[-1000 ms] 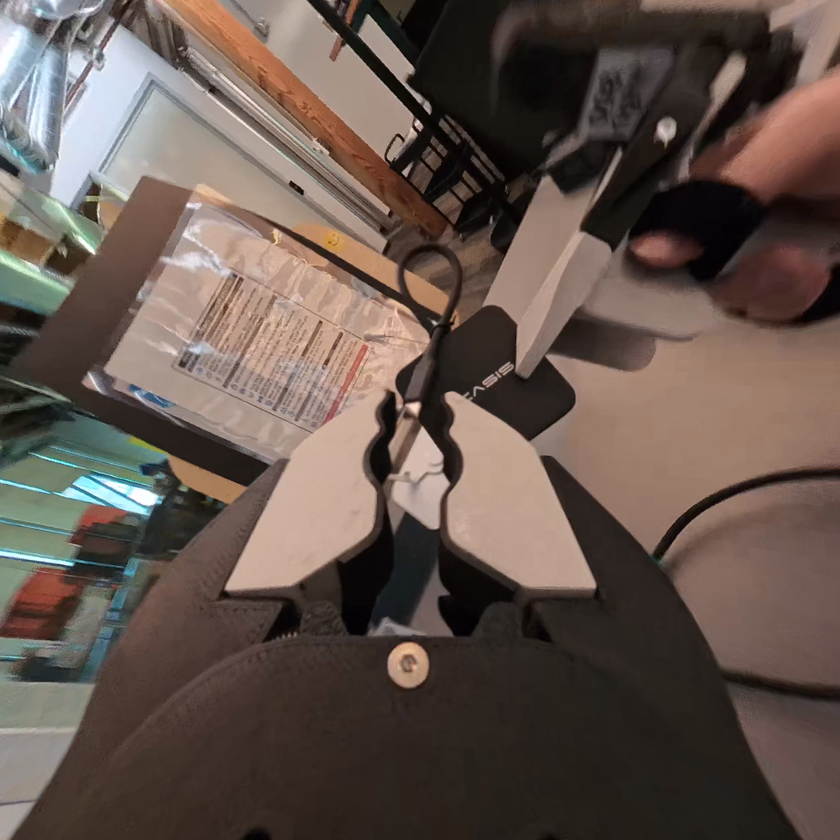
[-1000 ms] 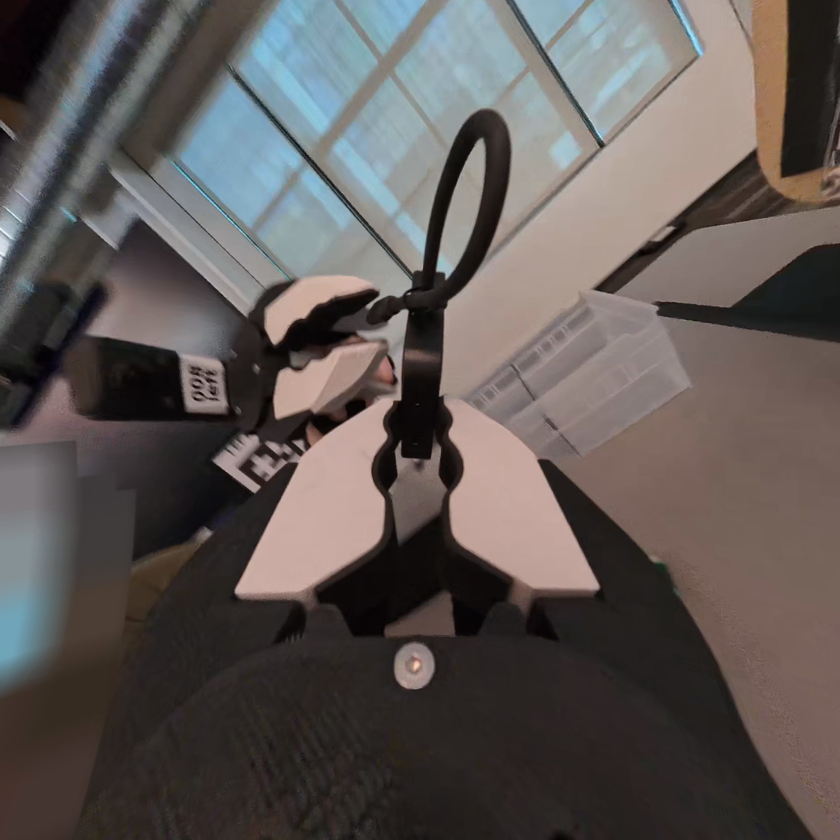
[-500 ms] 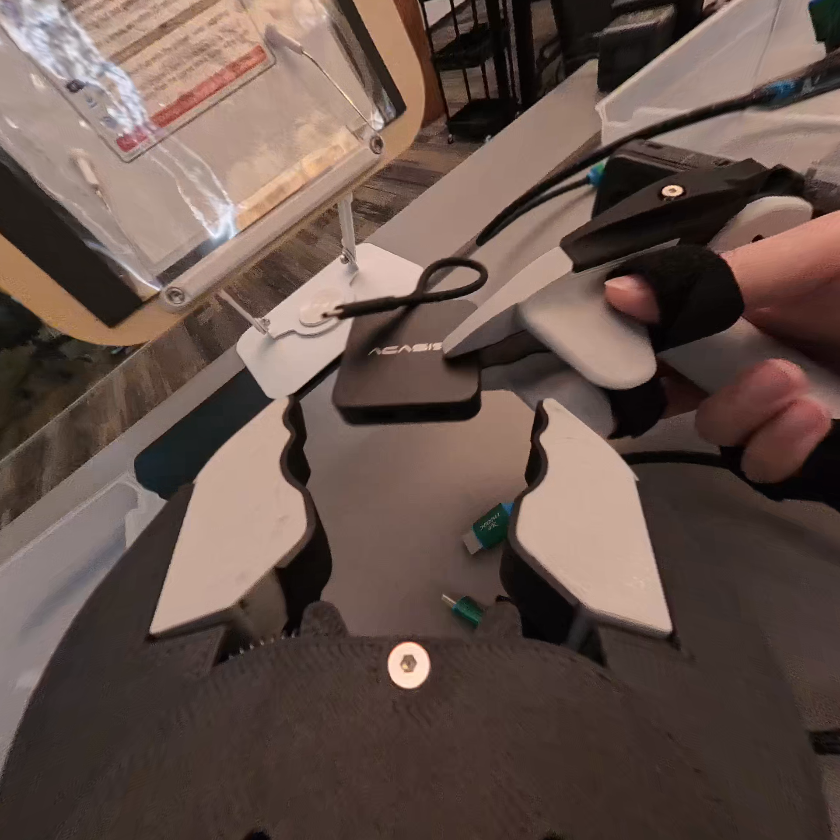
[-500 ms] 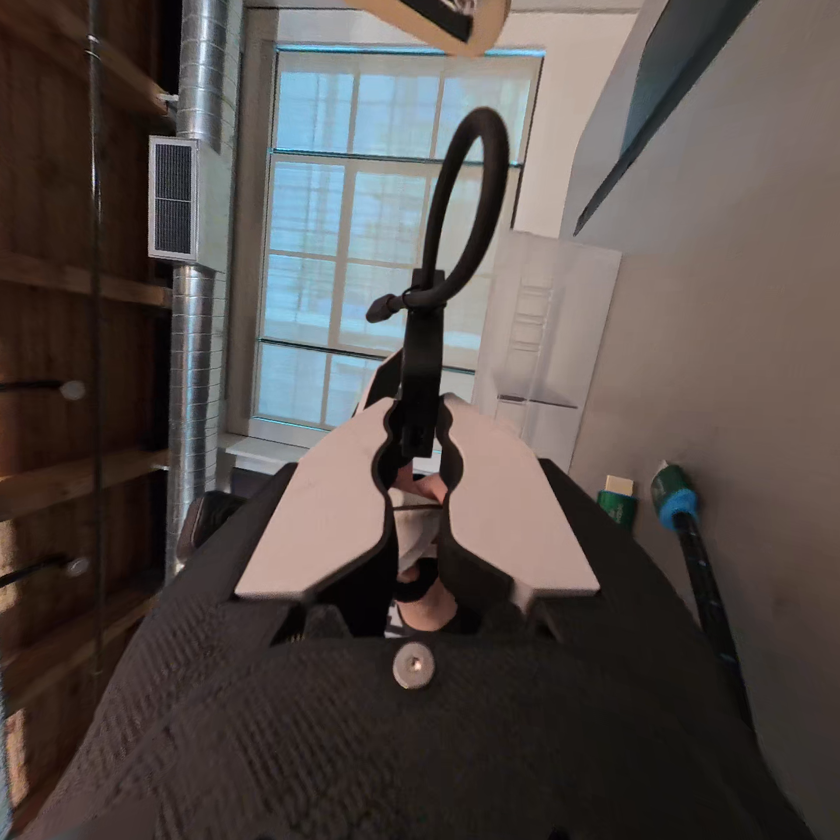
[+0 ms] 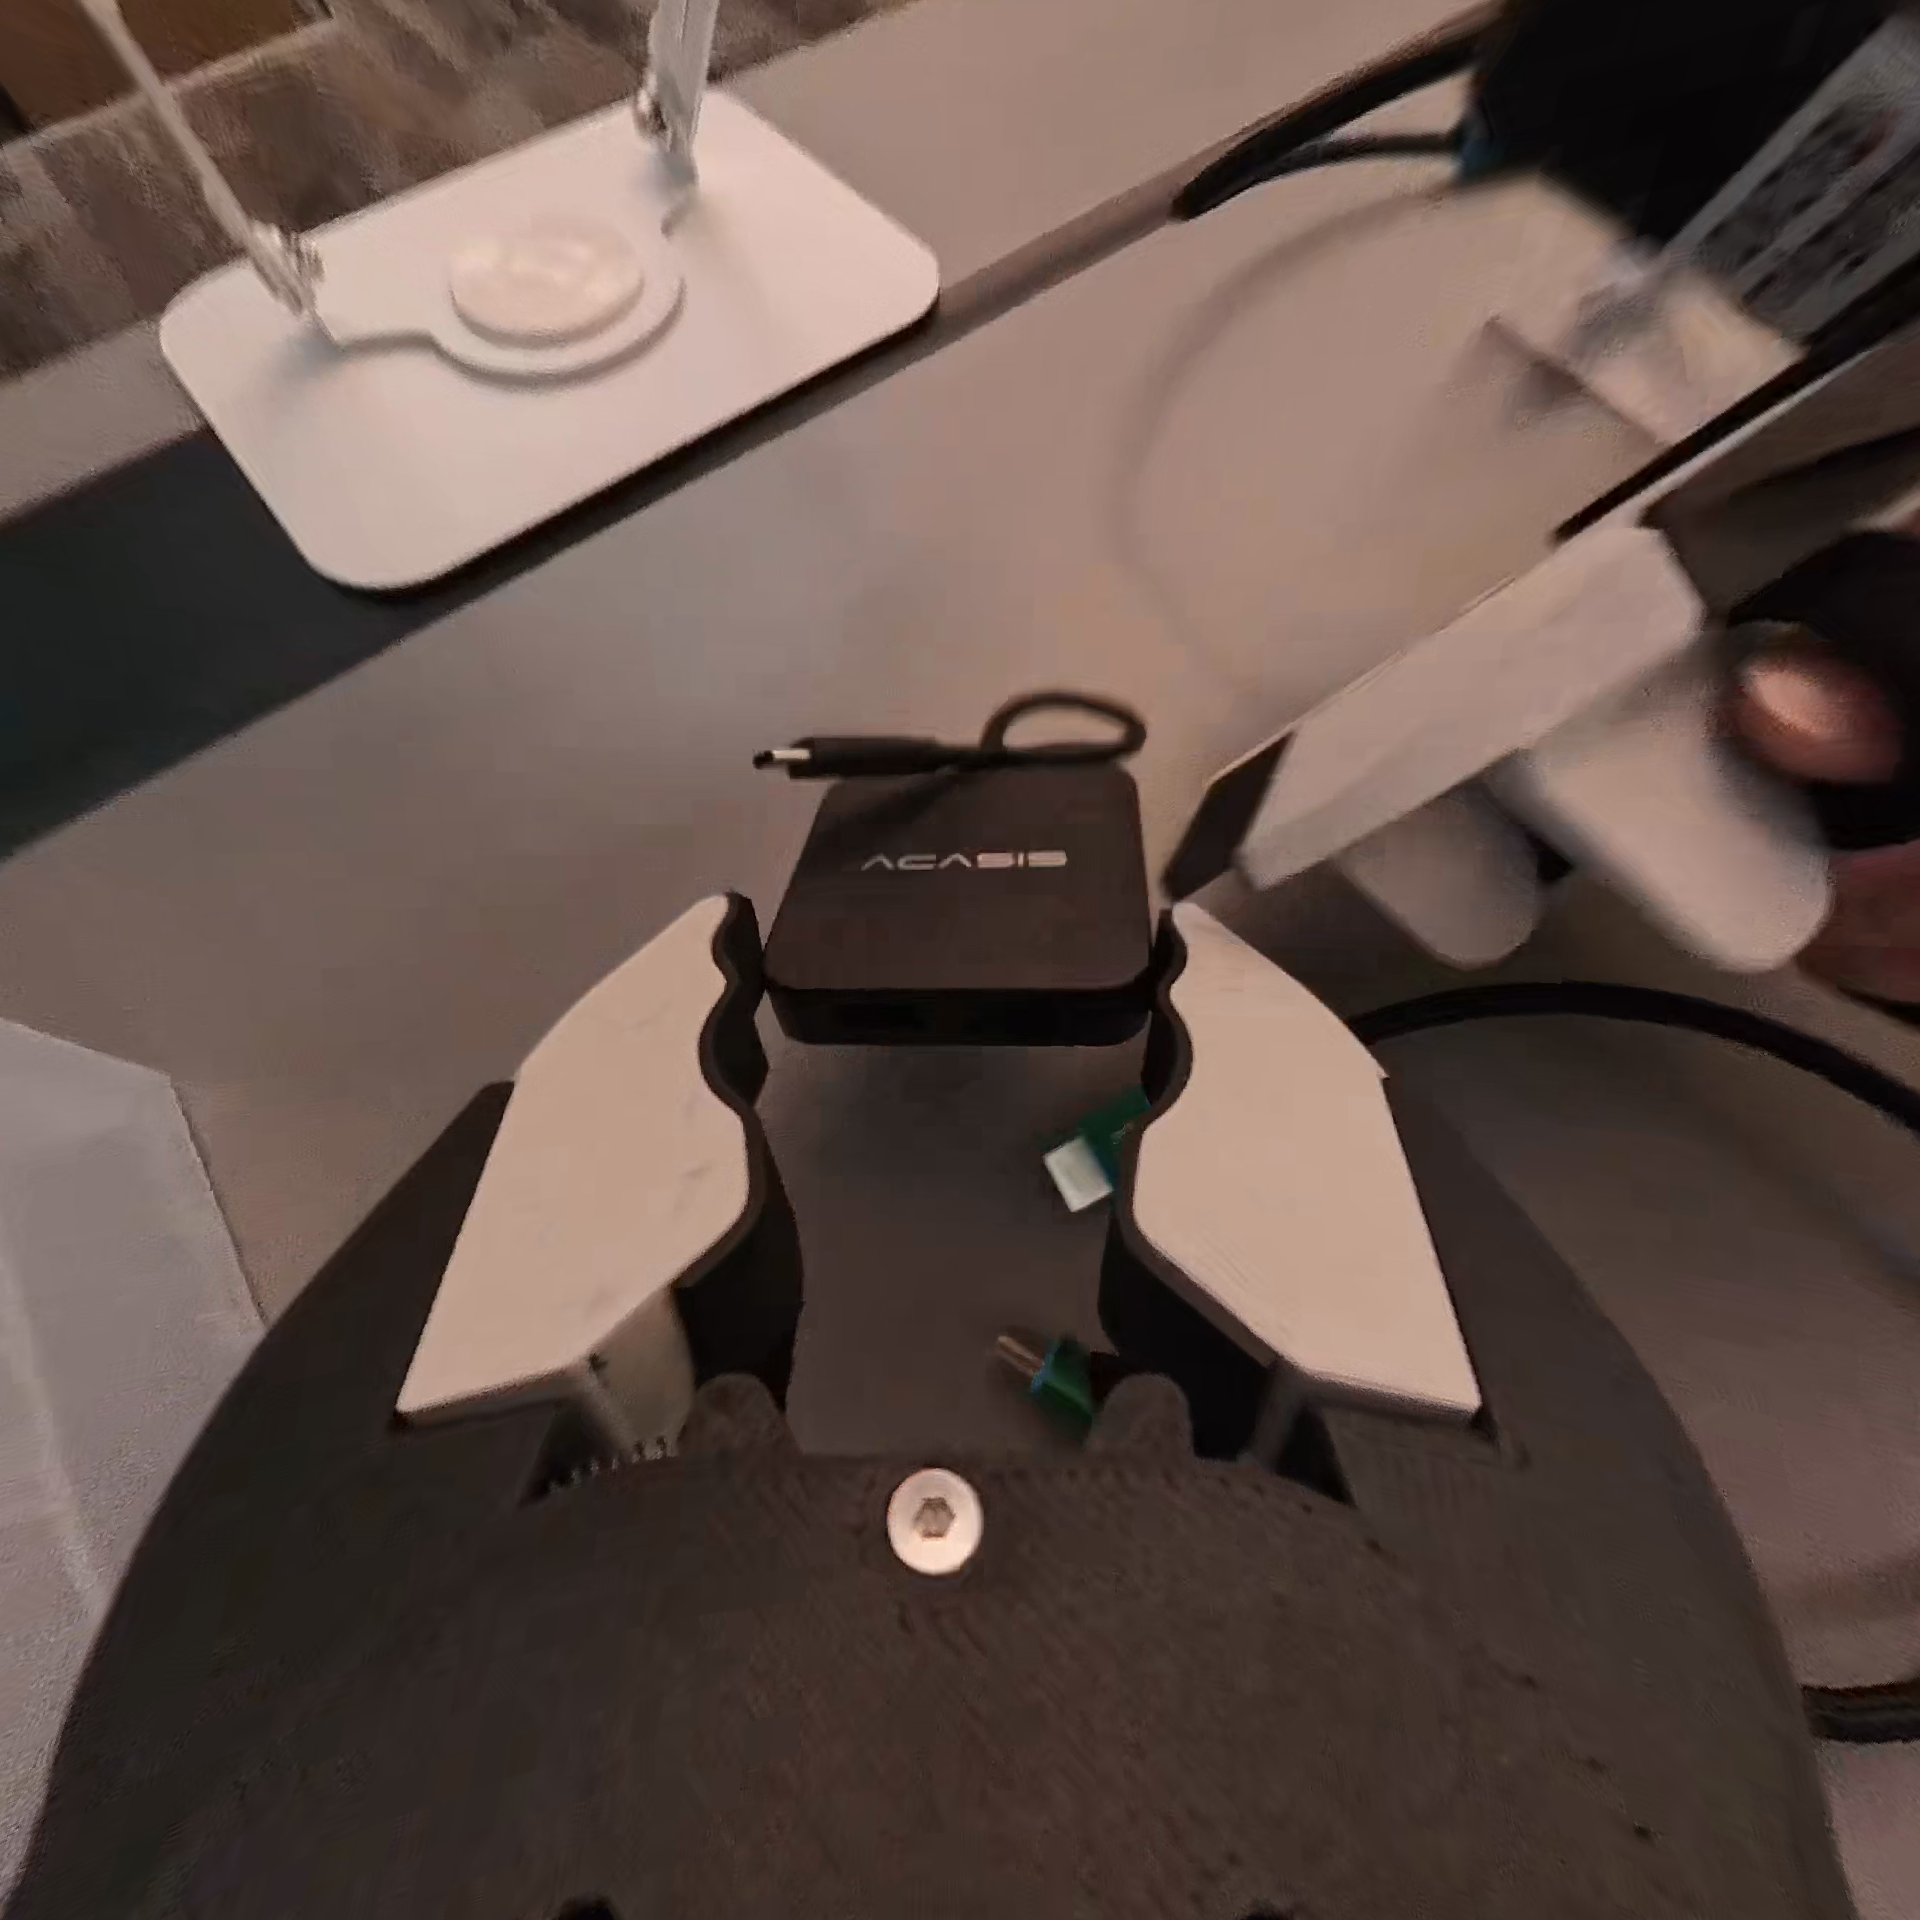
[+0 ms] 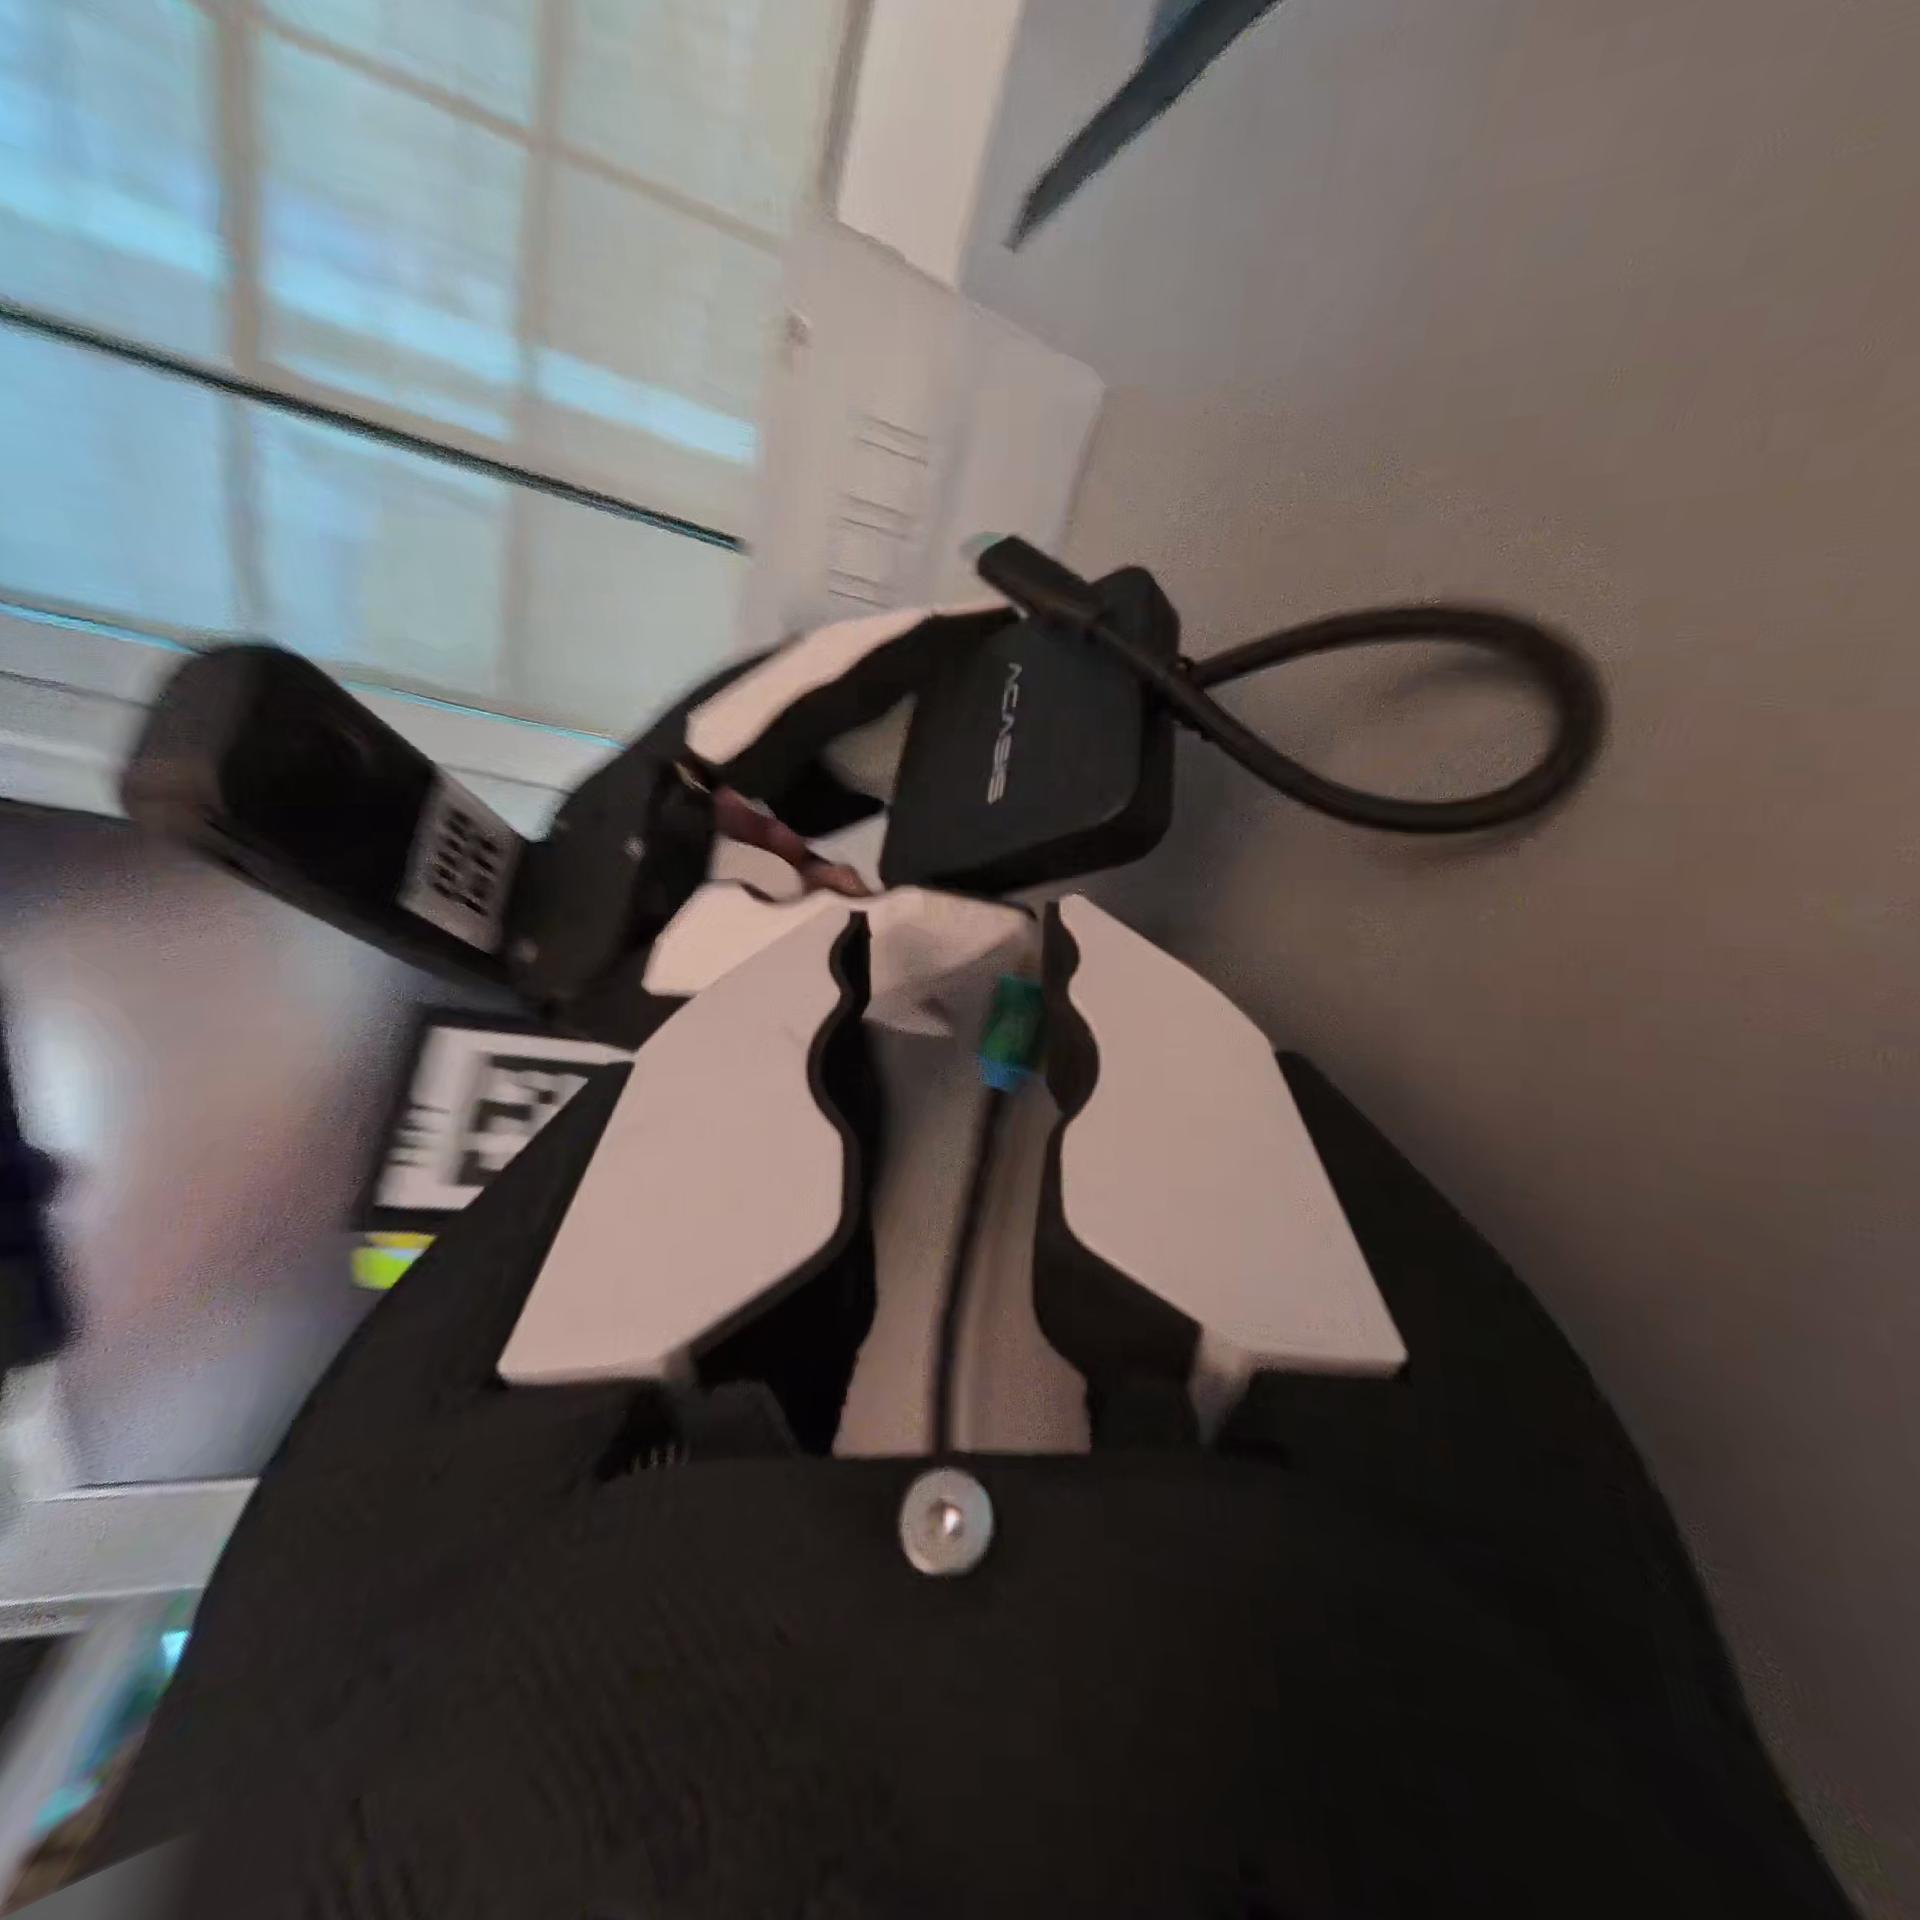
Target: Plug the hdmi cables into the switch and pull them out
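Note:
The black switch (image 5: 956, 862) lies flat on the grey table (image 5: 520, 831). Its short tail cable and plug (image 5: 831, 753) curl off its far edge. My left gripper (image 5: 951, 914) is open, with a jaw close beside each near corner of the switch. My right gripper (image 5: 1210, 847) is blurred at the right, with its tips just off the switch's right side. In the right wrist view my right gripper (image 6: 951, 925) is open and holds nothing. Beyond it are the switch (image 6: 1029, 758) and the left gripper's fingers (image 6: 800, 686). Two green HDMI plugs (image 5: 1086, 1164) (image 5: 1049, 1387) lie between my left fingers, and one (image 6: 1008, 1029) shows between my right fingers.
A white stand base (image 5: 551, 343) sits near the table's far edge. A clear plastic bin (image 5: 83, 1299) is at the left. A black cable (image 5: 1558, 1013) runs across the table at the right. A pale bin (image 6: 935, 436) stands beyond the switch.
My right gripper has let go of the switch's tail cable and opened. The switch now lies on the table. My left gripper has moved up to it and its jaws have narrowed around it.

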Demonstrator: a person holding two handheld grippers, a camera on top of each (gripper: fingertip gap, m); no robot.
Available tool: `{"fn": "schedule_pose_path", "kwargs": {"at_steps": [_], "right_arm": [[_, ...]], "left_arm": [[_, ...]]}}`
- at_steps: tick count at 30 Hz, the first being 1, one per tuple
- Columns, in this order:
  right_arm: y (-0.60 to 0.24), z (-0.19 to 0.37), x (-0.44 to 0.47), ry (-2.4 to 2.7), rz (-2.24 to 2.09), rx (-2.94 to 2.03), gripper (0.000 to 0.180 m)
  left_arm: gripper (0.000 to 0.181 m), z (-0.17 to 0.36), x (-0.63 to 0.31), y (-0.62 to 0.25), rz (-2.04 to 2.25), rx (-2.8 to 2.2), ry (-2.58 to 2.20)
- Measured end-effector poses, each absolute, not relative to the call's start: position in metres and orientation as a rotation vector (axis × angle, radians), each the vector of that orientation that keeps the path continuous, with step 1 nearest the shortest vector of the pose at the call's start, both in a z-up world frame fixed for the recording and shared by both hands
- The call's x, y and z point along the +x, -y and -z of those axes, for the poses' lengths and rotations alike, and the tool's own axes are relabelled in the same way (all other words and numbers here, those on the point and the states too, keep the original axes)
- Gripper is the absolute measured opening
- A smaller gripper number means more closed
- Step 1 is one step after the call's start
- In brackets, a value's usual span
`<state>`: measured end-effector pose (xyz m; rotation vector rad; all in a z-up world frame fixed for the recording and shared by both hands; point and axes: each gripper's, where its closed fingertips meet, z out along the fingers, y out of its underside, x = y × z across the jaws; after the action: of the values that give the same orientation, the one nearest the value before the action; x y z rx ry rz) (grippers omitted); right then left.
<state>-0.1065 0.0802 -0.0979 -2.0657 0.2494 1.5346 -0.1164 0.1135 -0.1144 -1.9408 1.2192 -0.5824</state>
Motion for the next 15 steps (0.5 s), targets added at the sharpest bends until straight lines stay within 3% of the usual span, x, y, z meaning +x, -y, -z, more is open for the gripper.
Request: {"fn": "schedule_pose_path", "kwargs": {"at_steps": [8,12,15], "right_arm": [[-0.062,0.117,-0.111,0.346,-0.997,-2.332,0.025],[-0.057,0.14,-0.097,0.763,-0.446,-2.367,0.032],[-0.048,0.155,-0.099,0.951,-0.31,-2.387,0.036]], "left_arm": [[0.072,0.159,-0.138,-0.122,0.457,-2.108,-1.291],[0.071,0.152,-0.137,-0.123,0.57,-2.148,-1.218],[0.07,0.128,-0.137,-0.126,0.626,-2.068,-1.141]]}}
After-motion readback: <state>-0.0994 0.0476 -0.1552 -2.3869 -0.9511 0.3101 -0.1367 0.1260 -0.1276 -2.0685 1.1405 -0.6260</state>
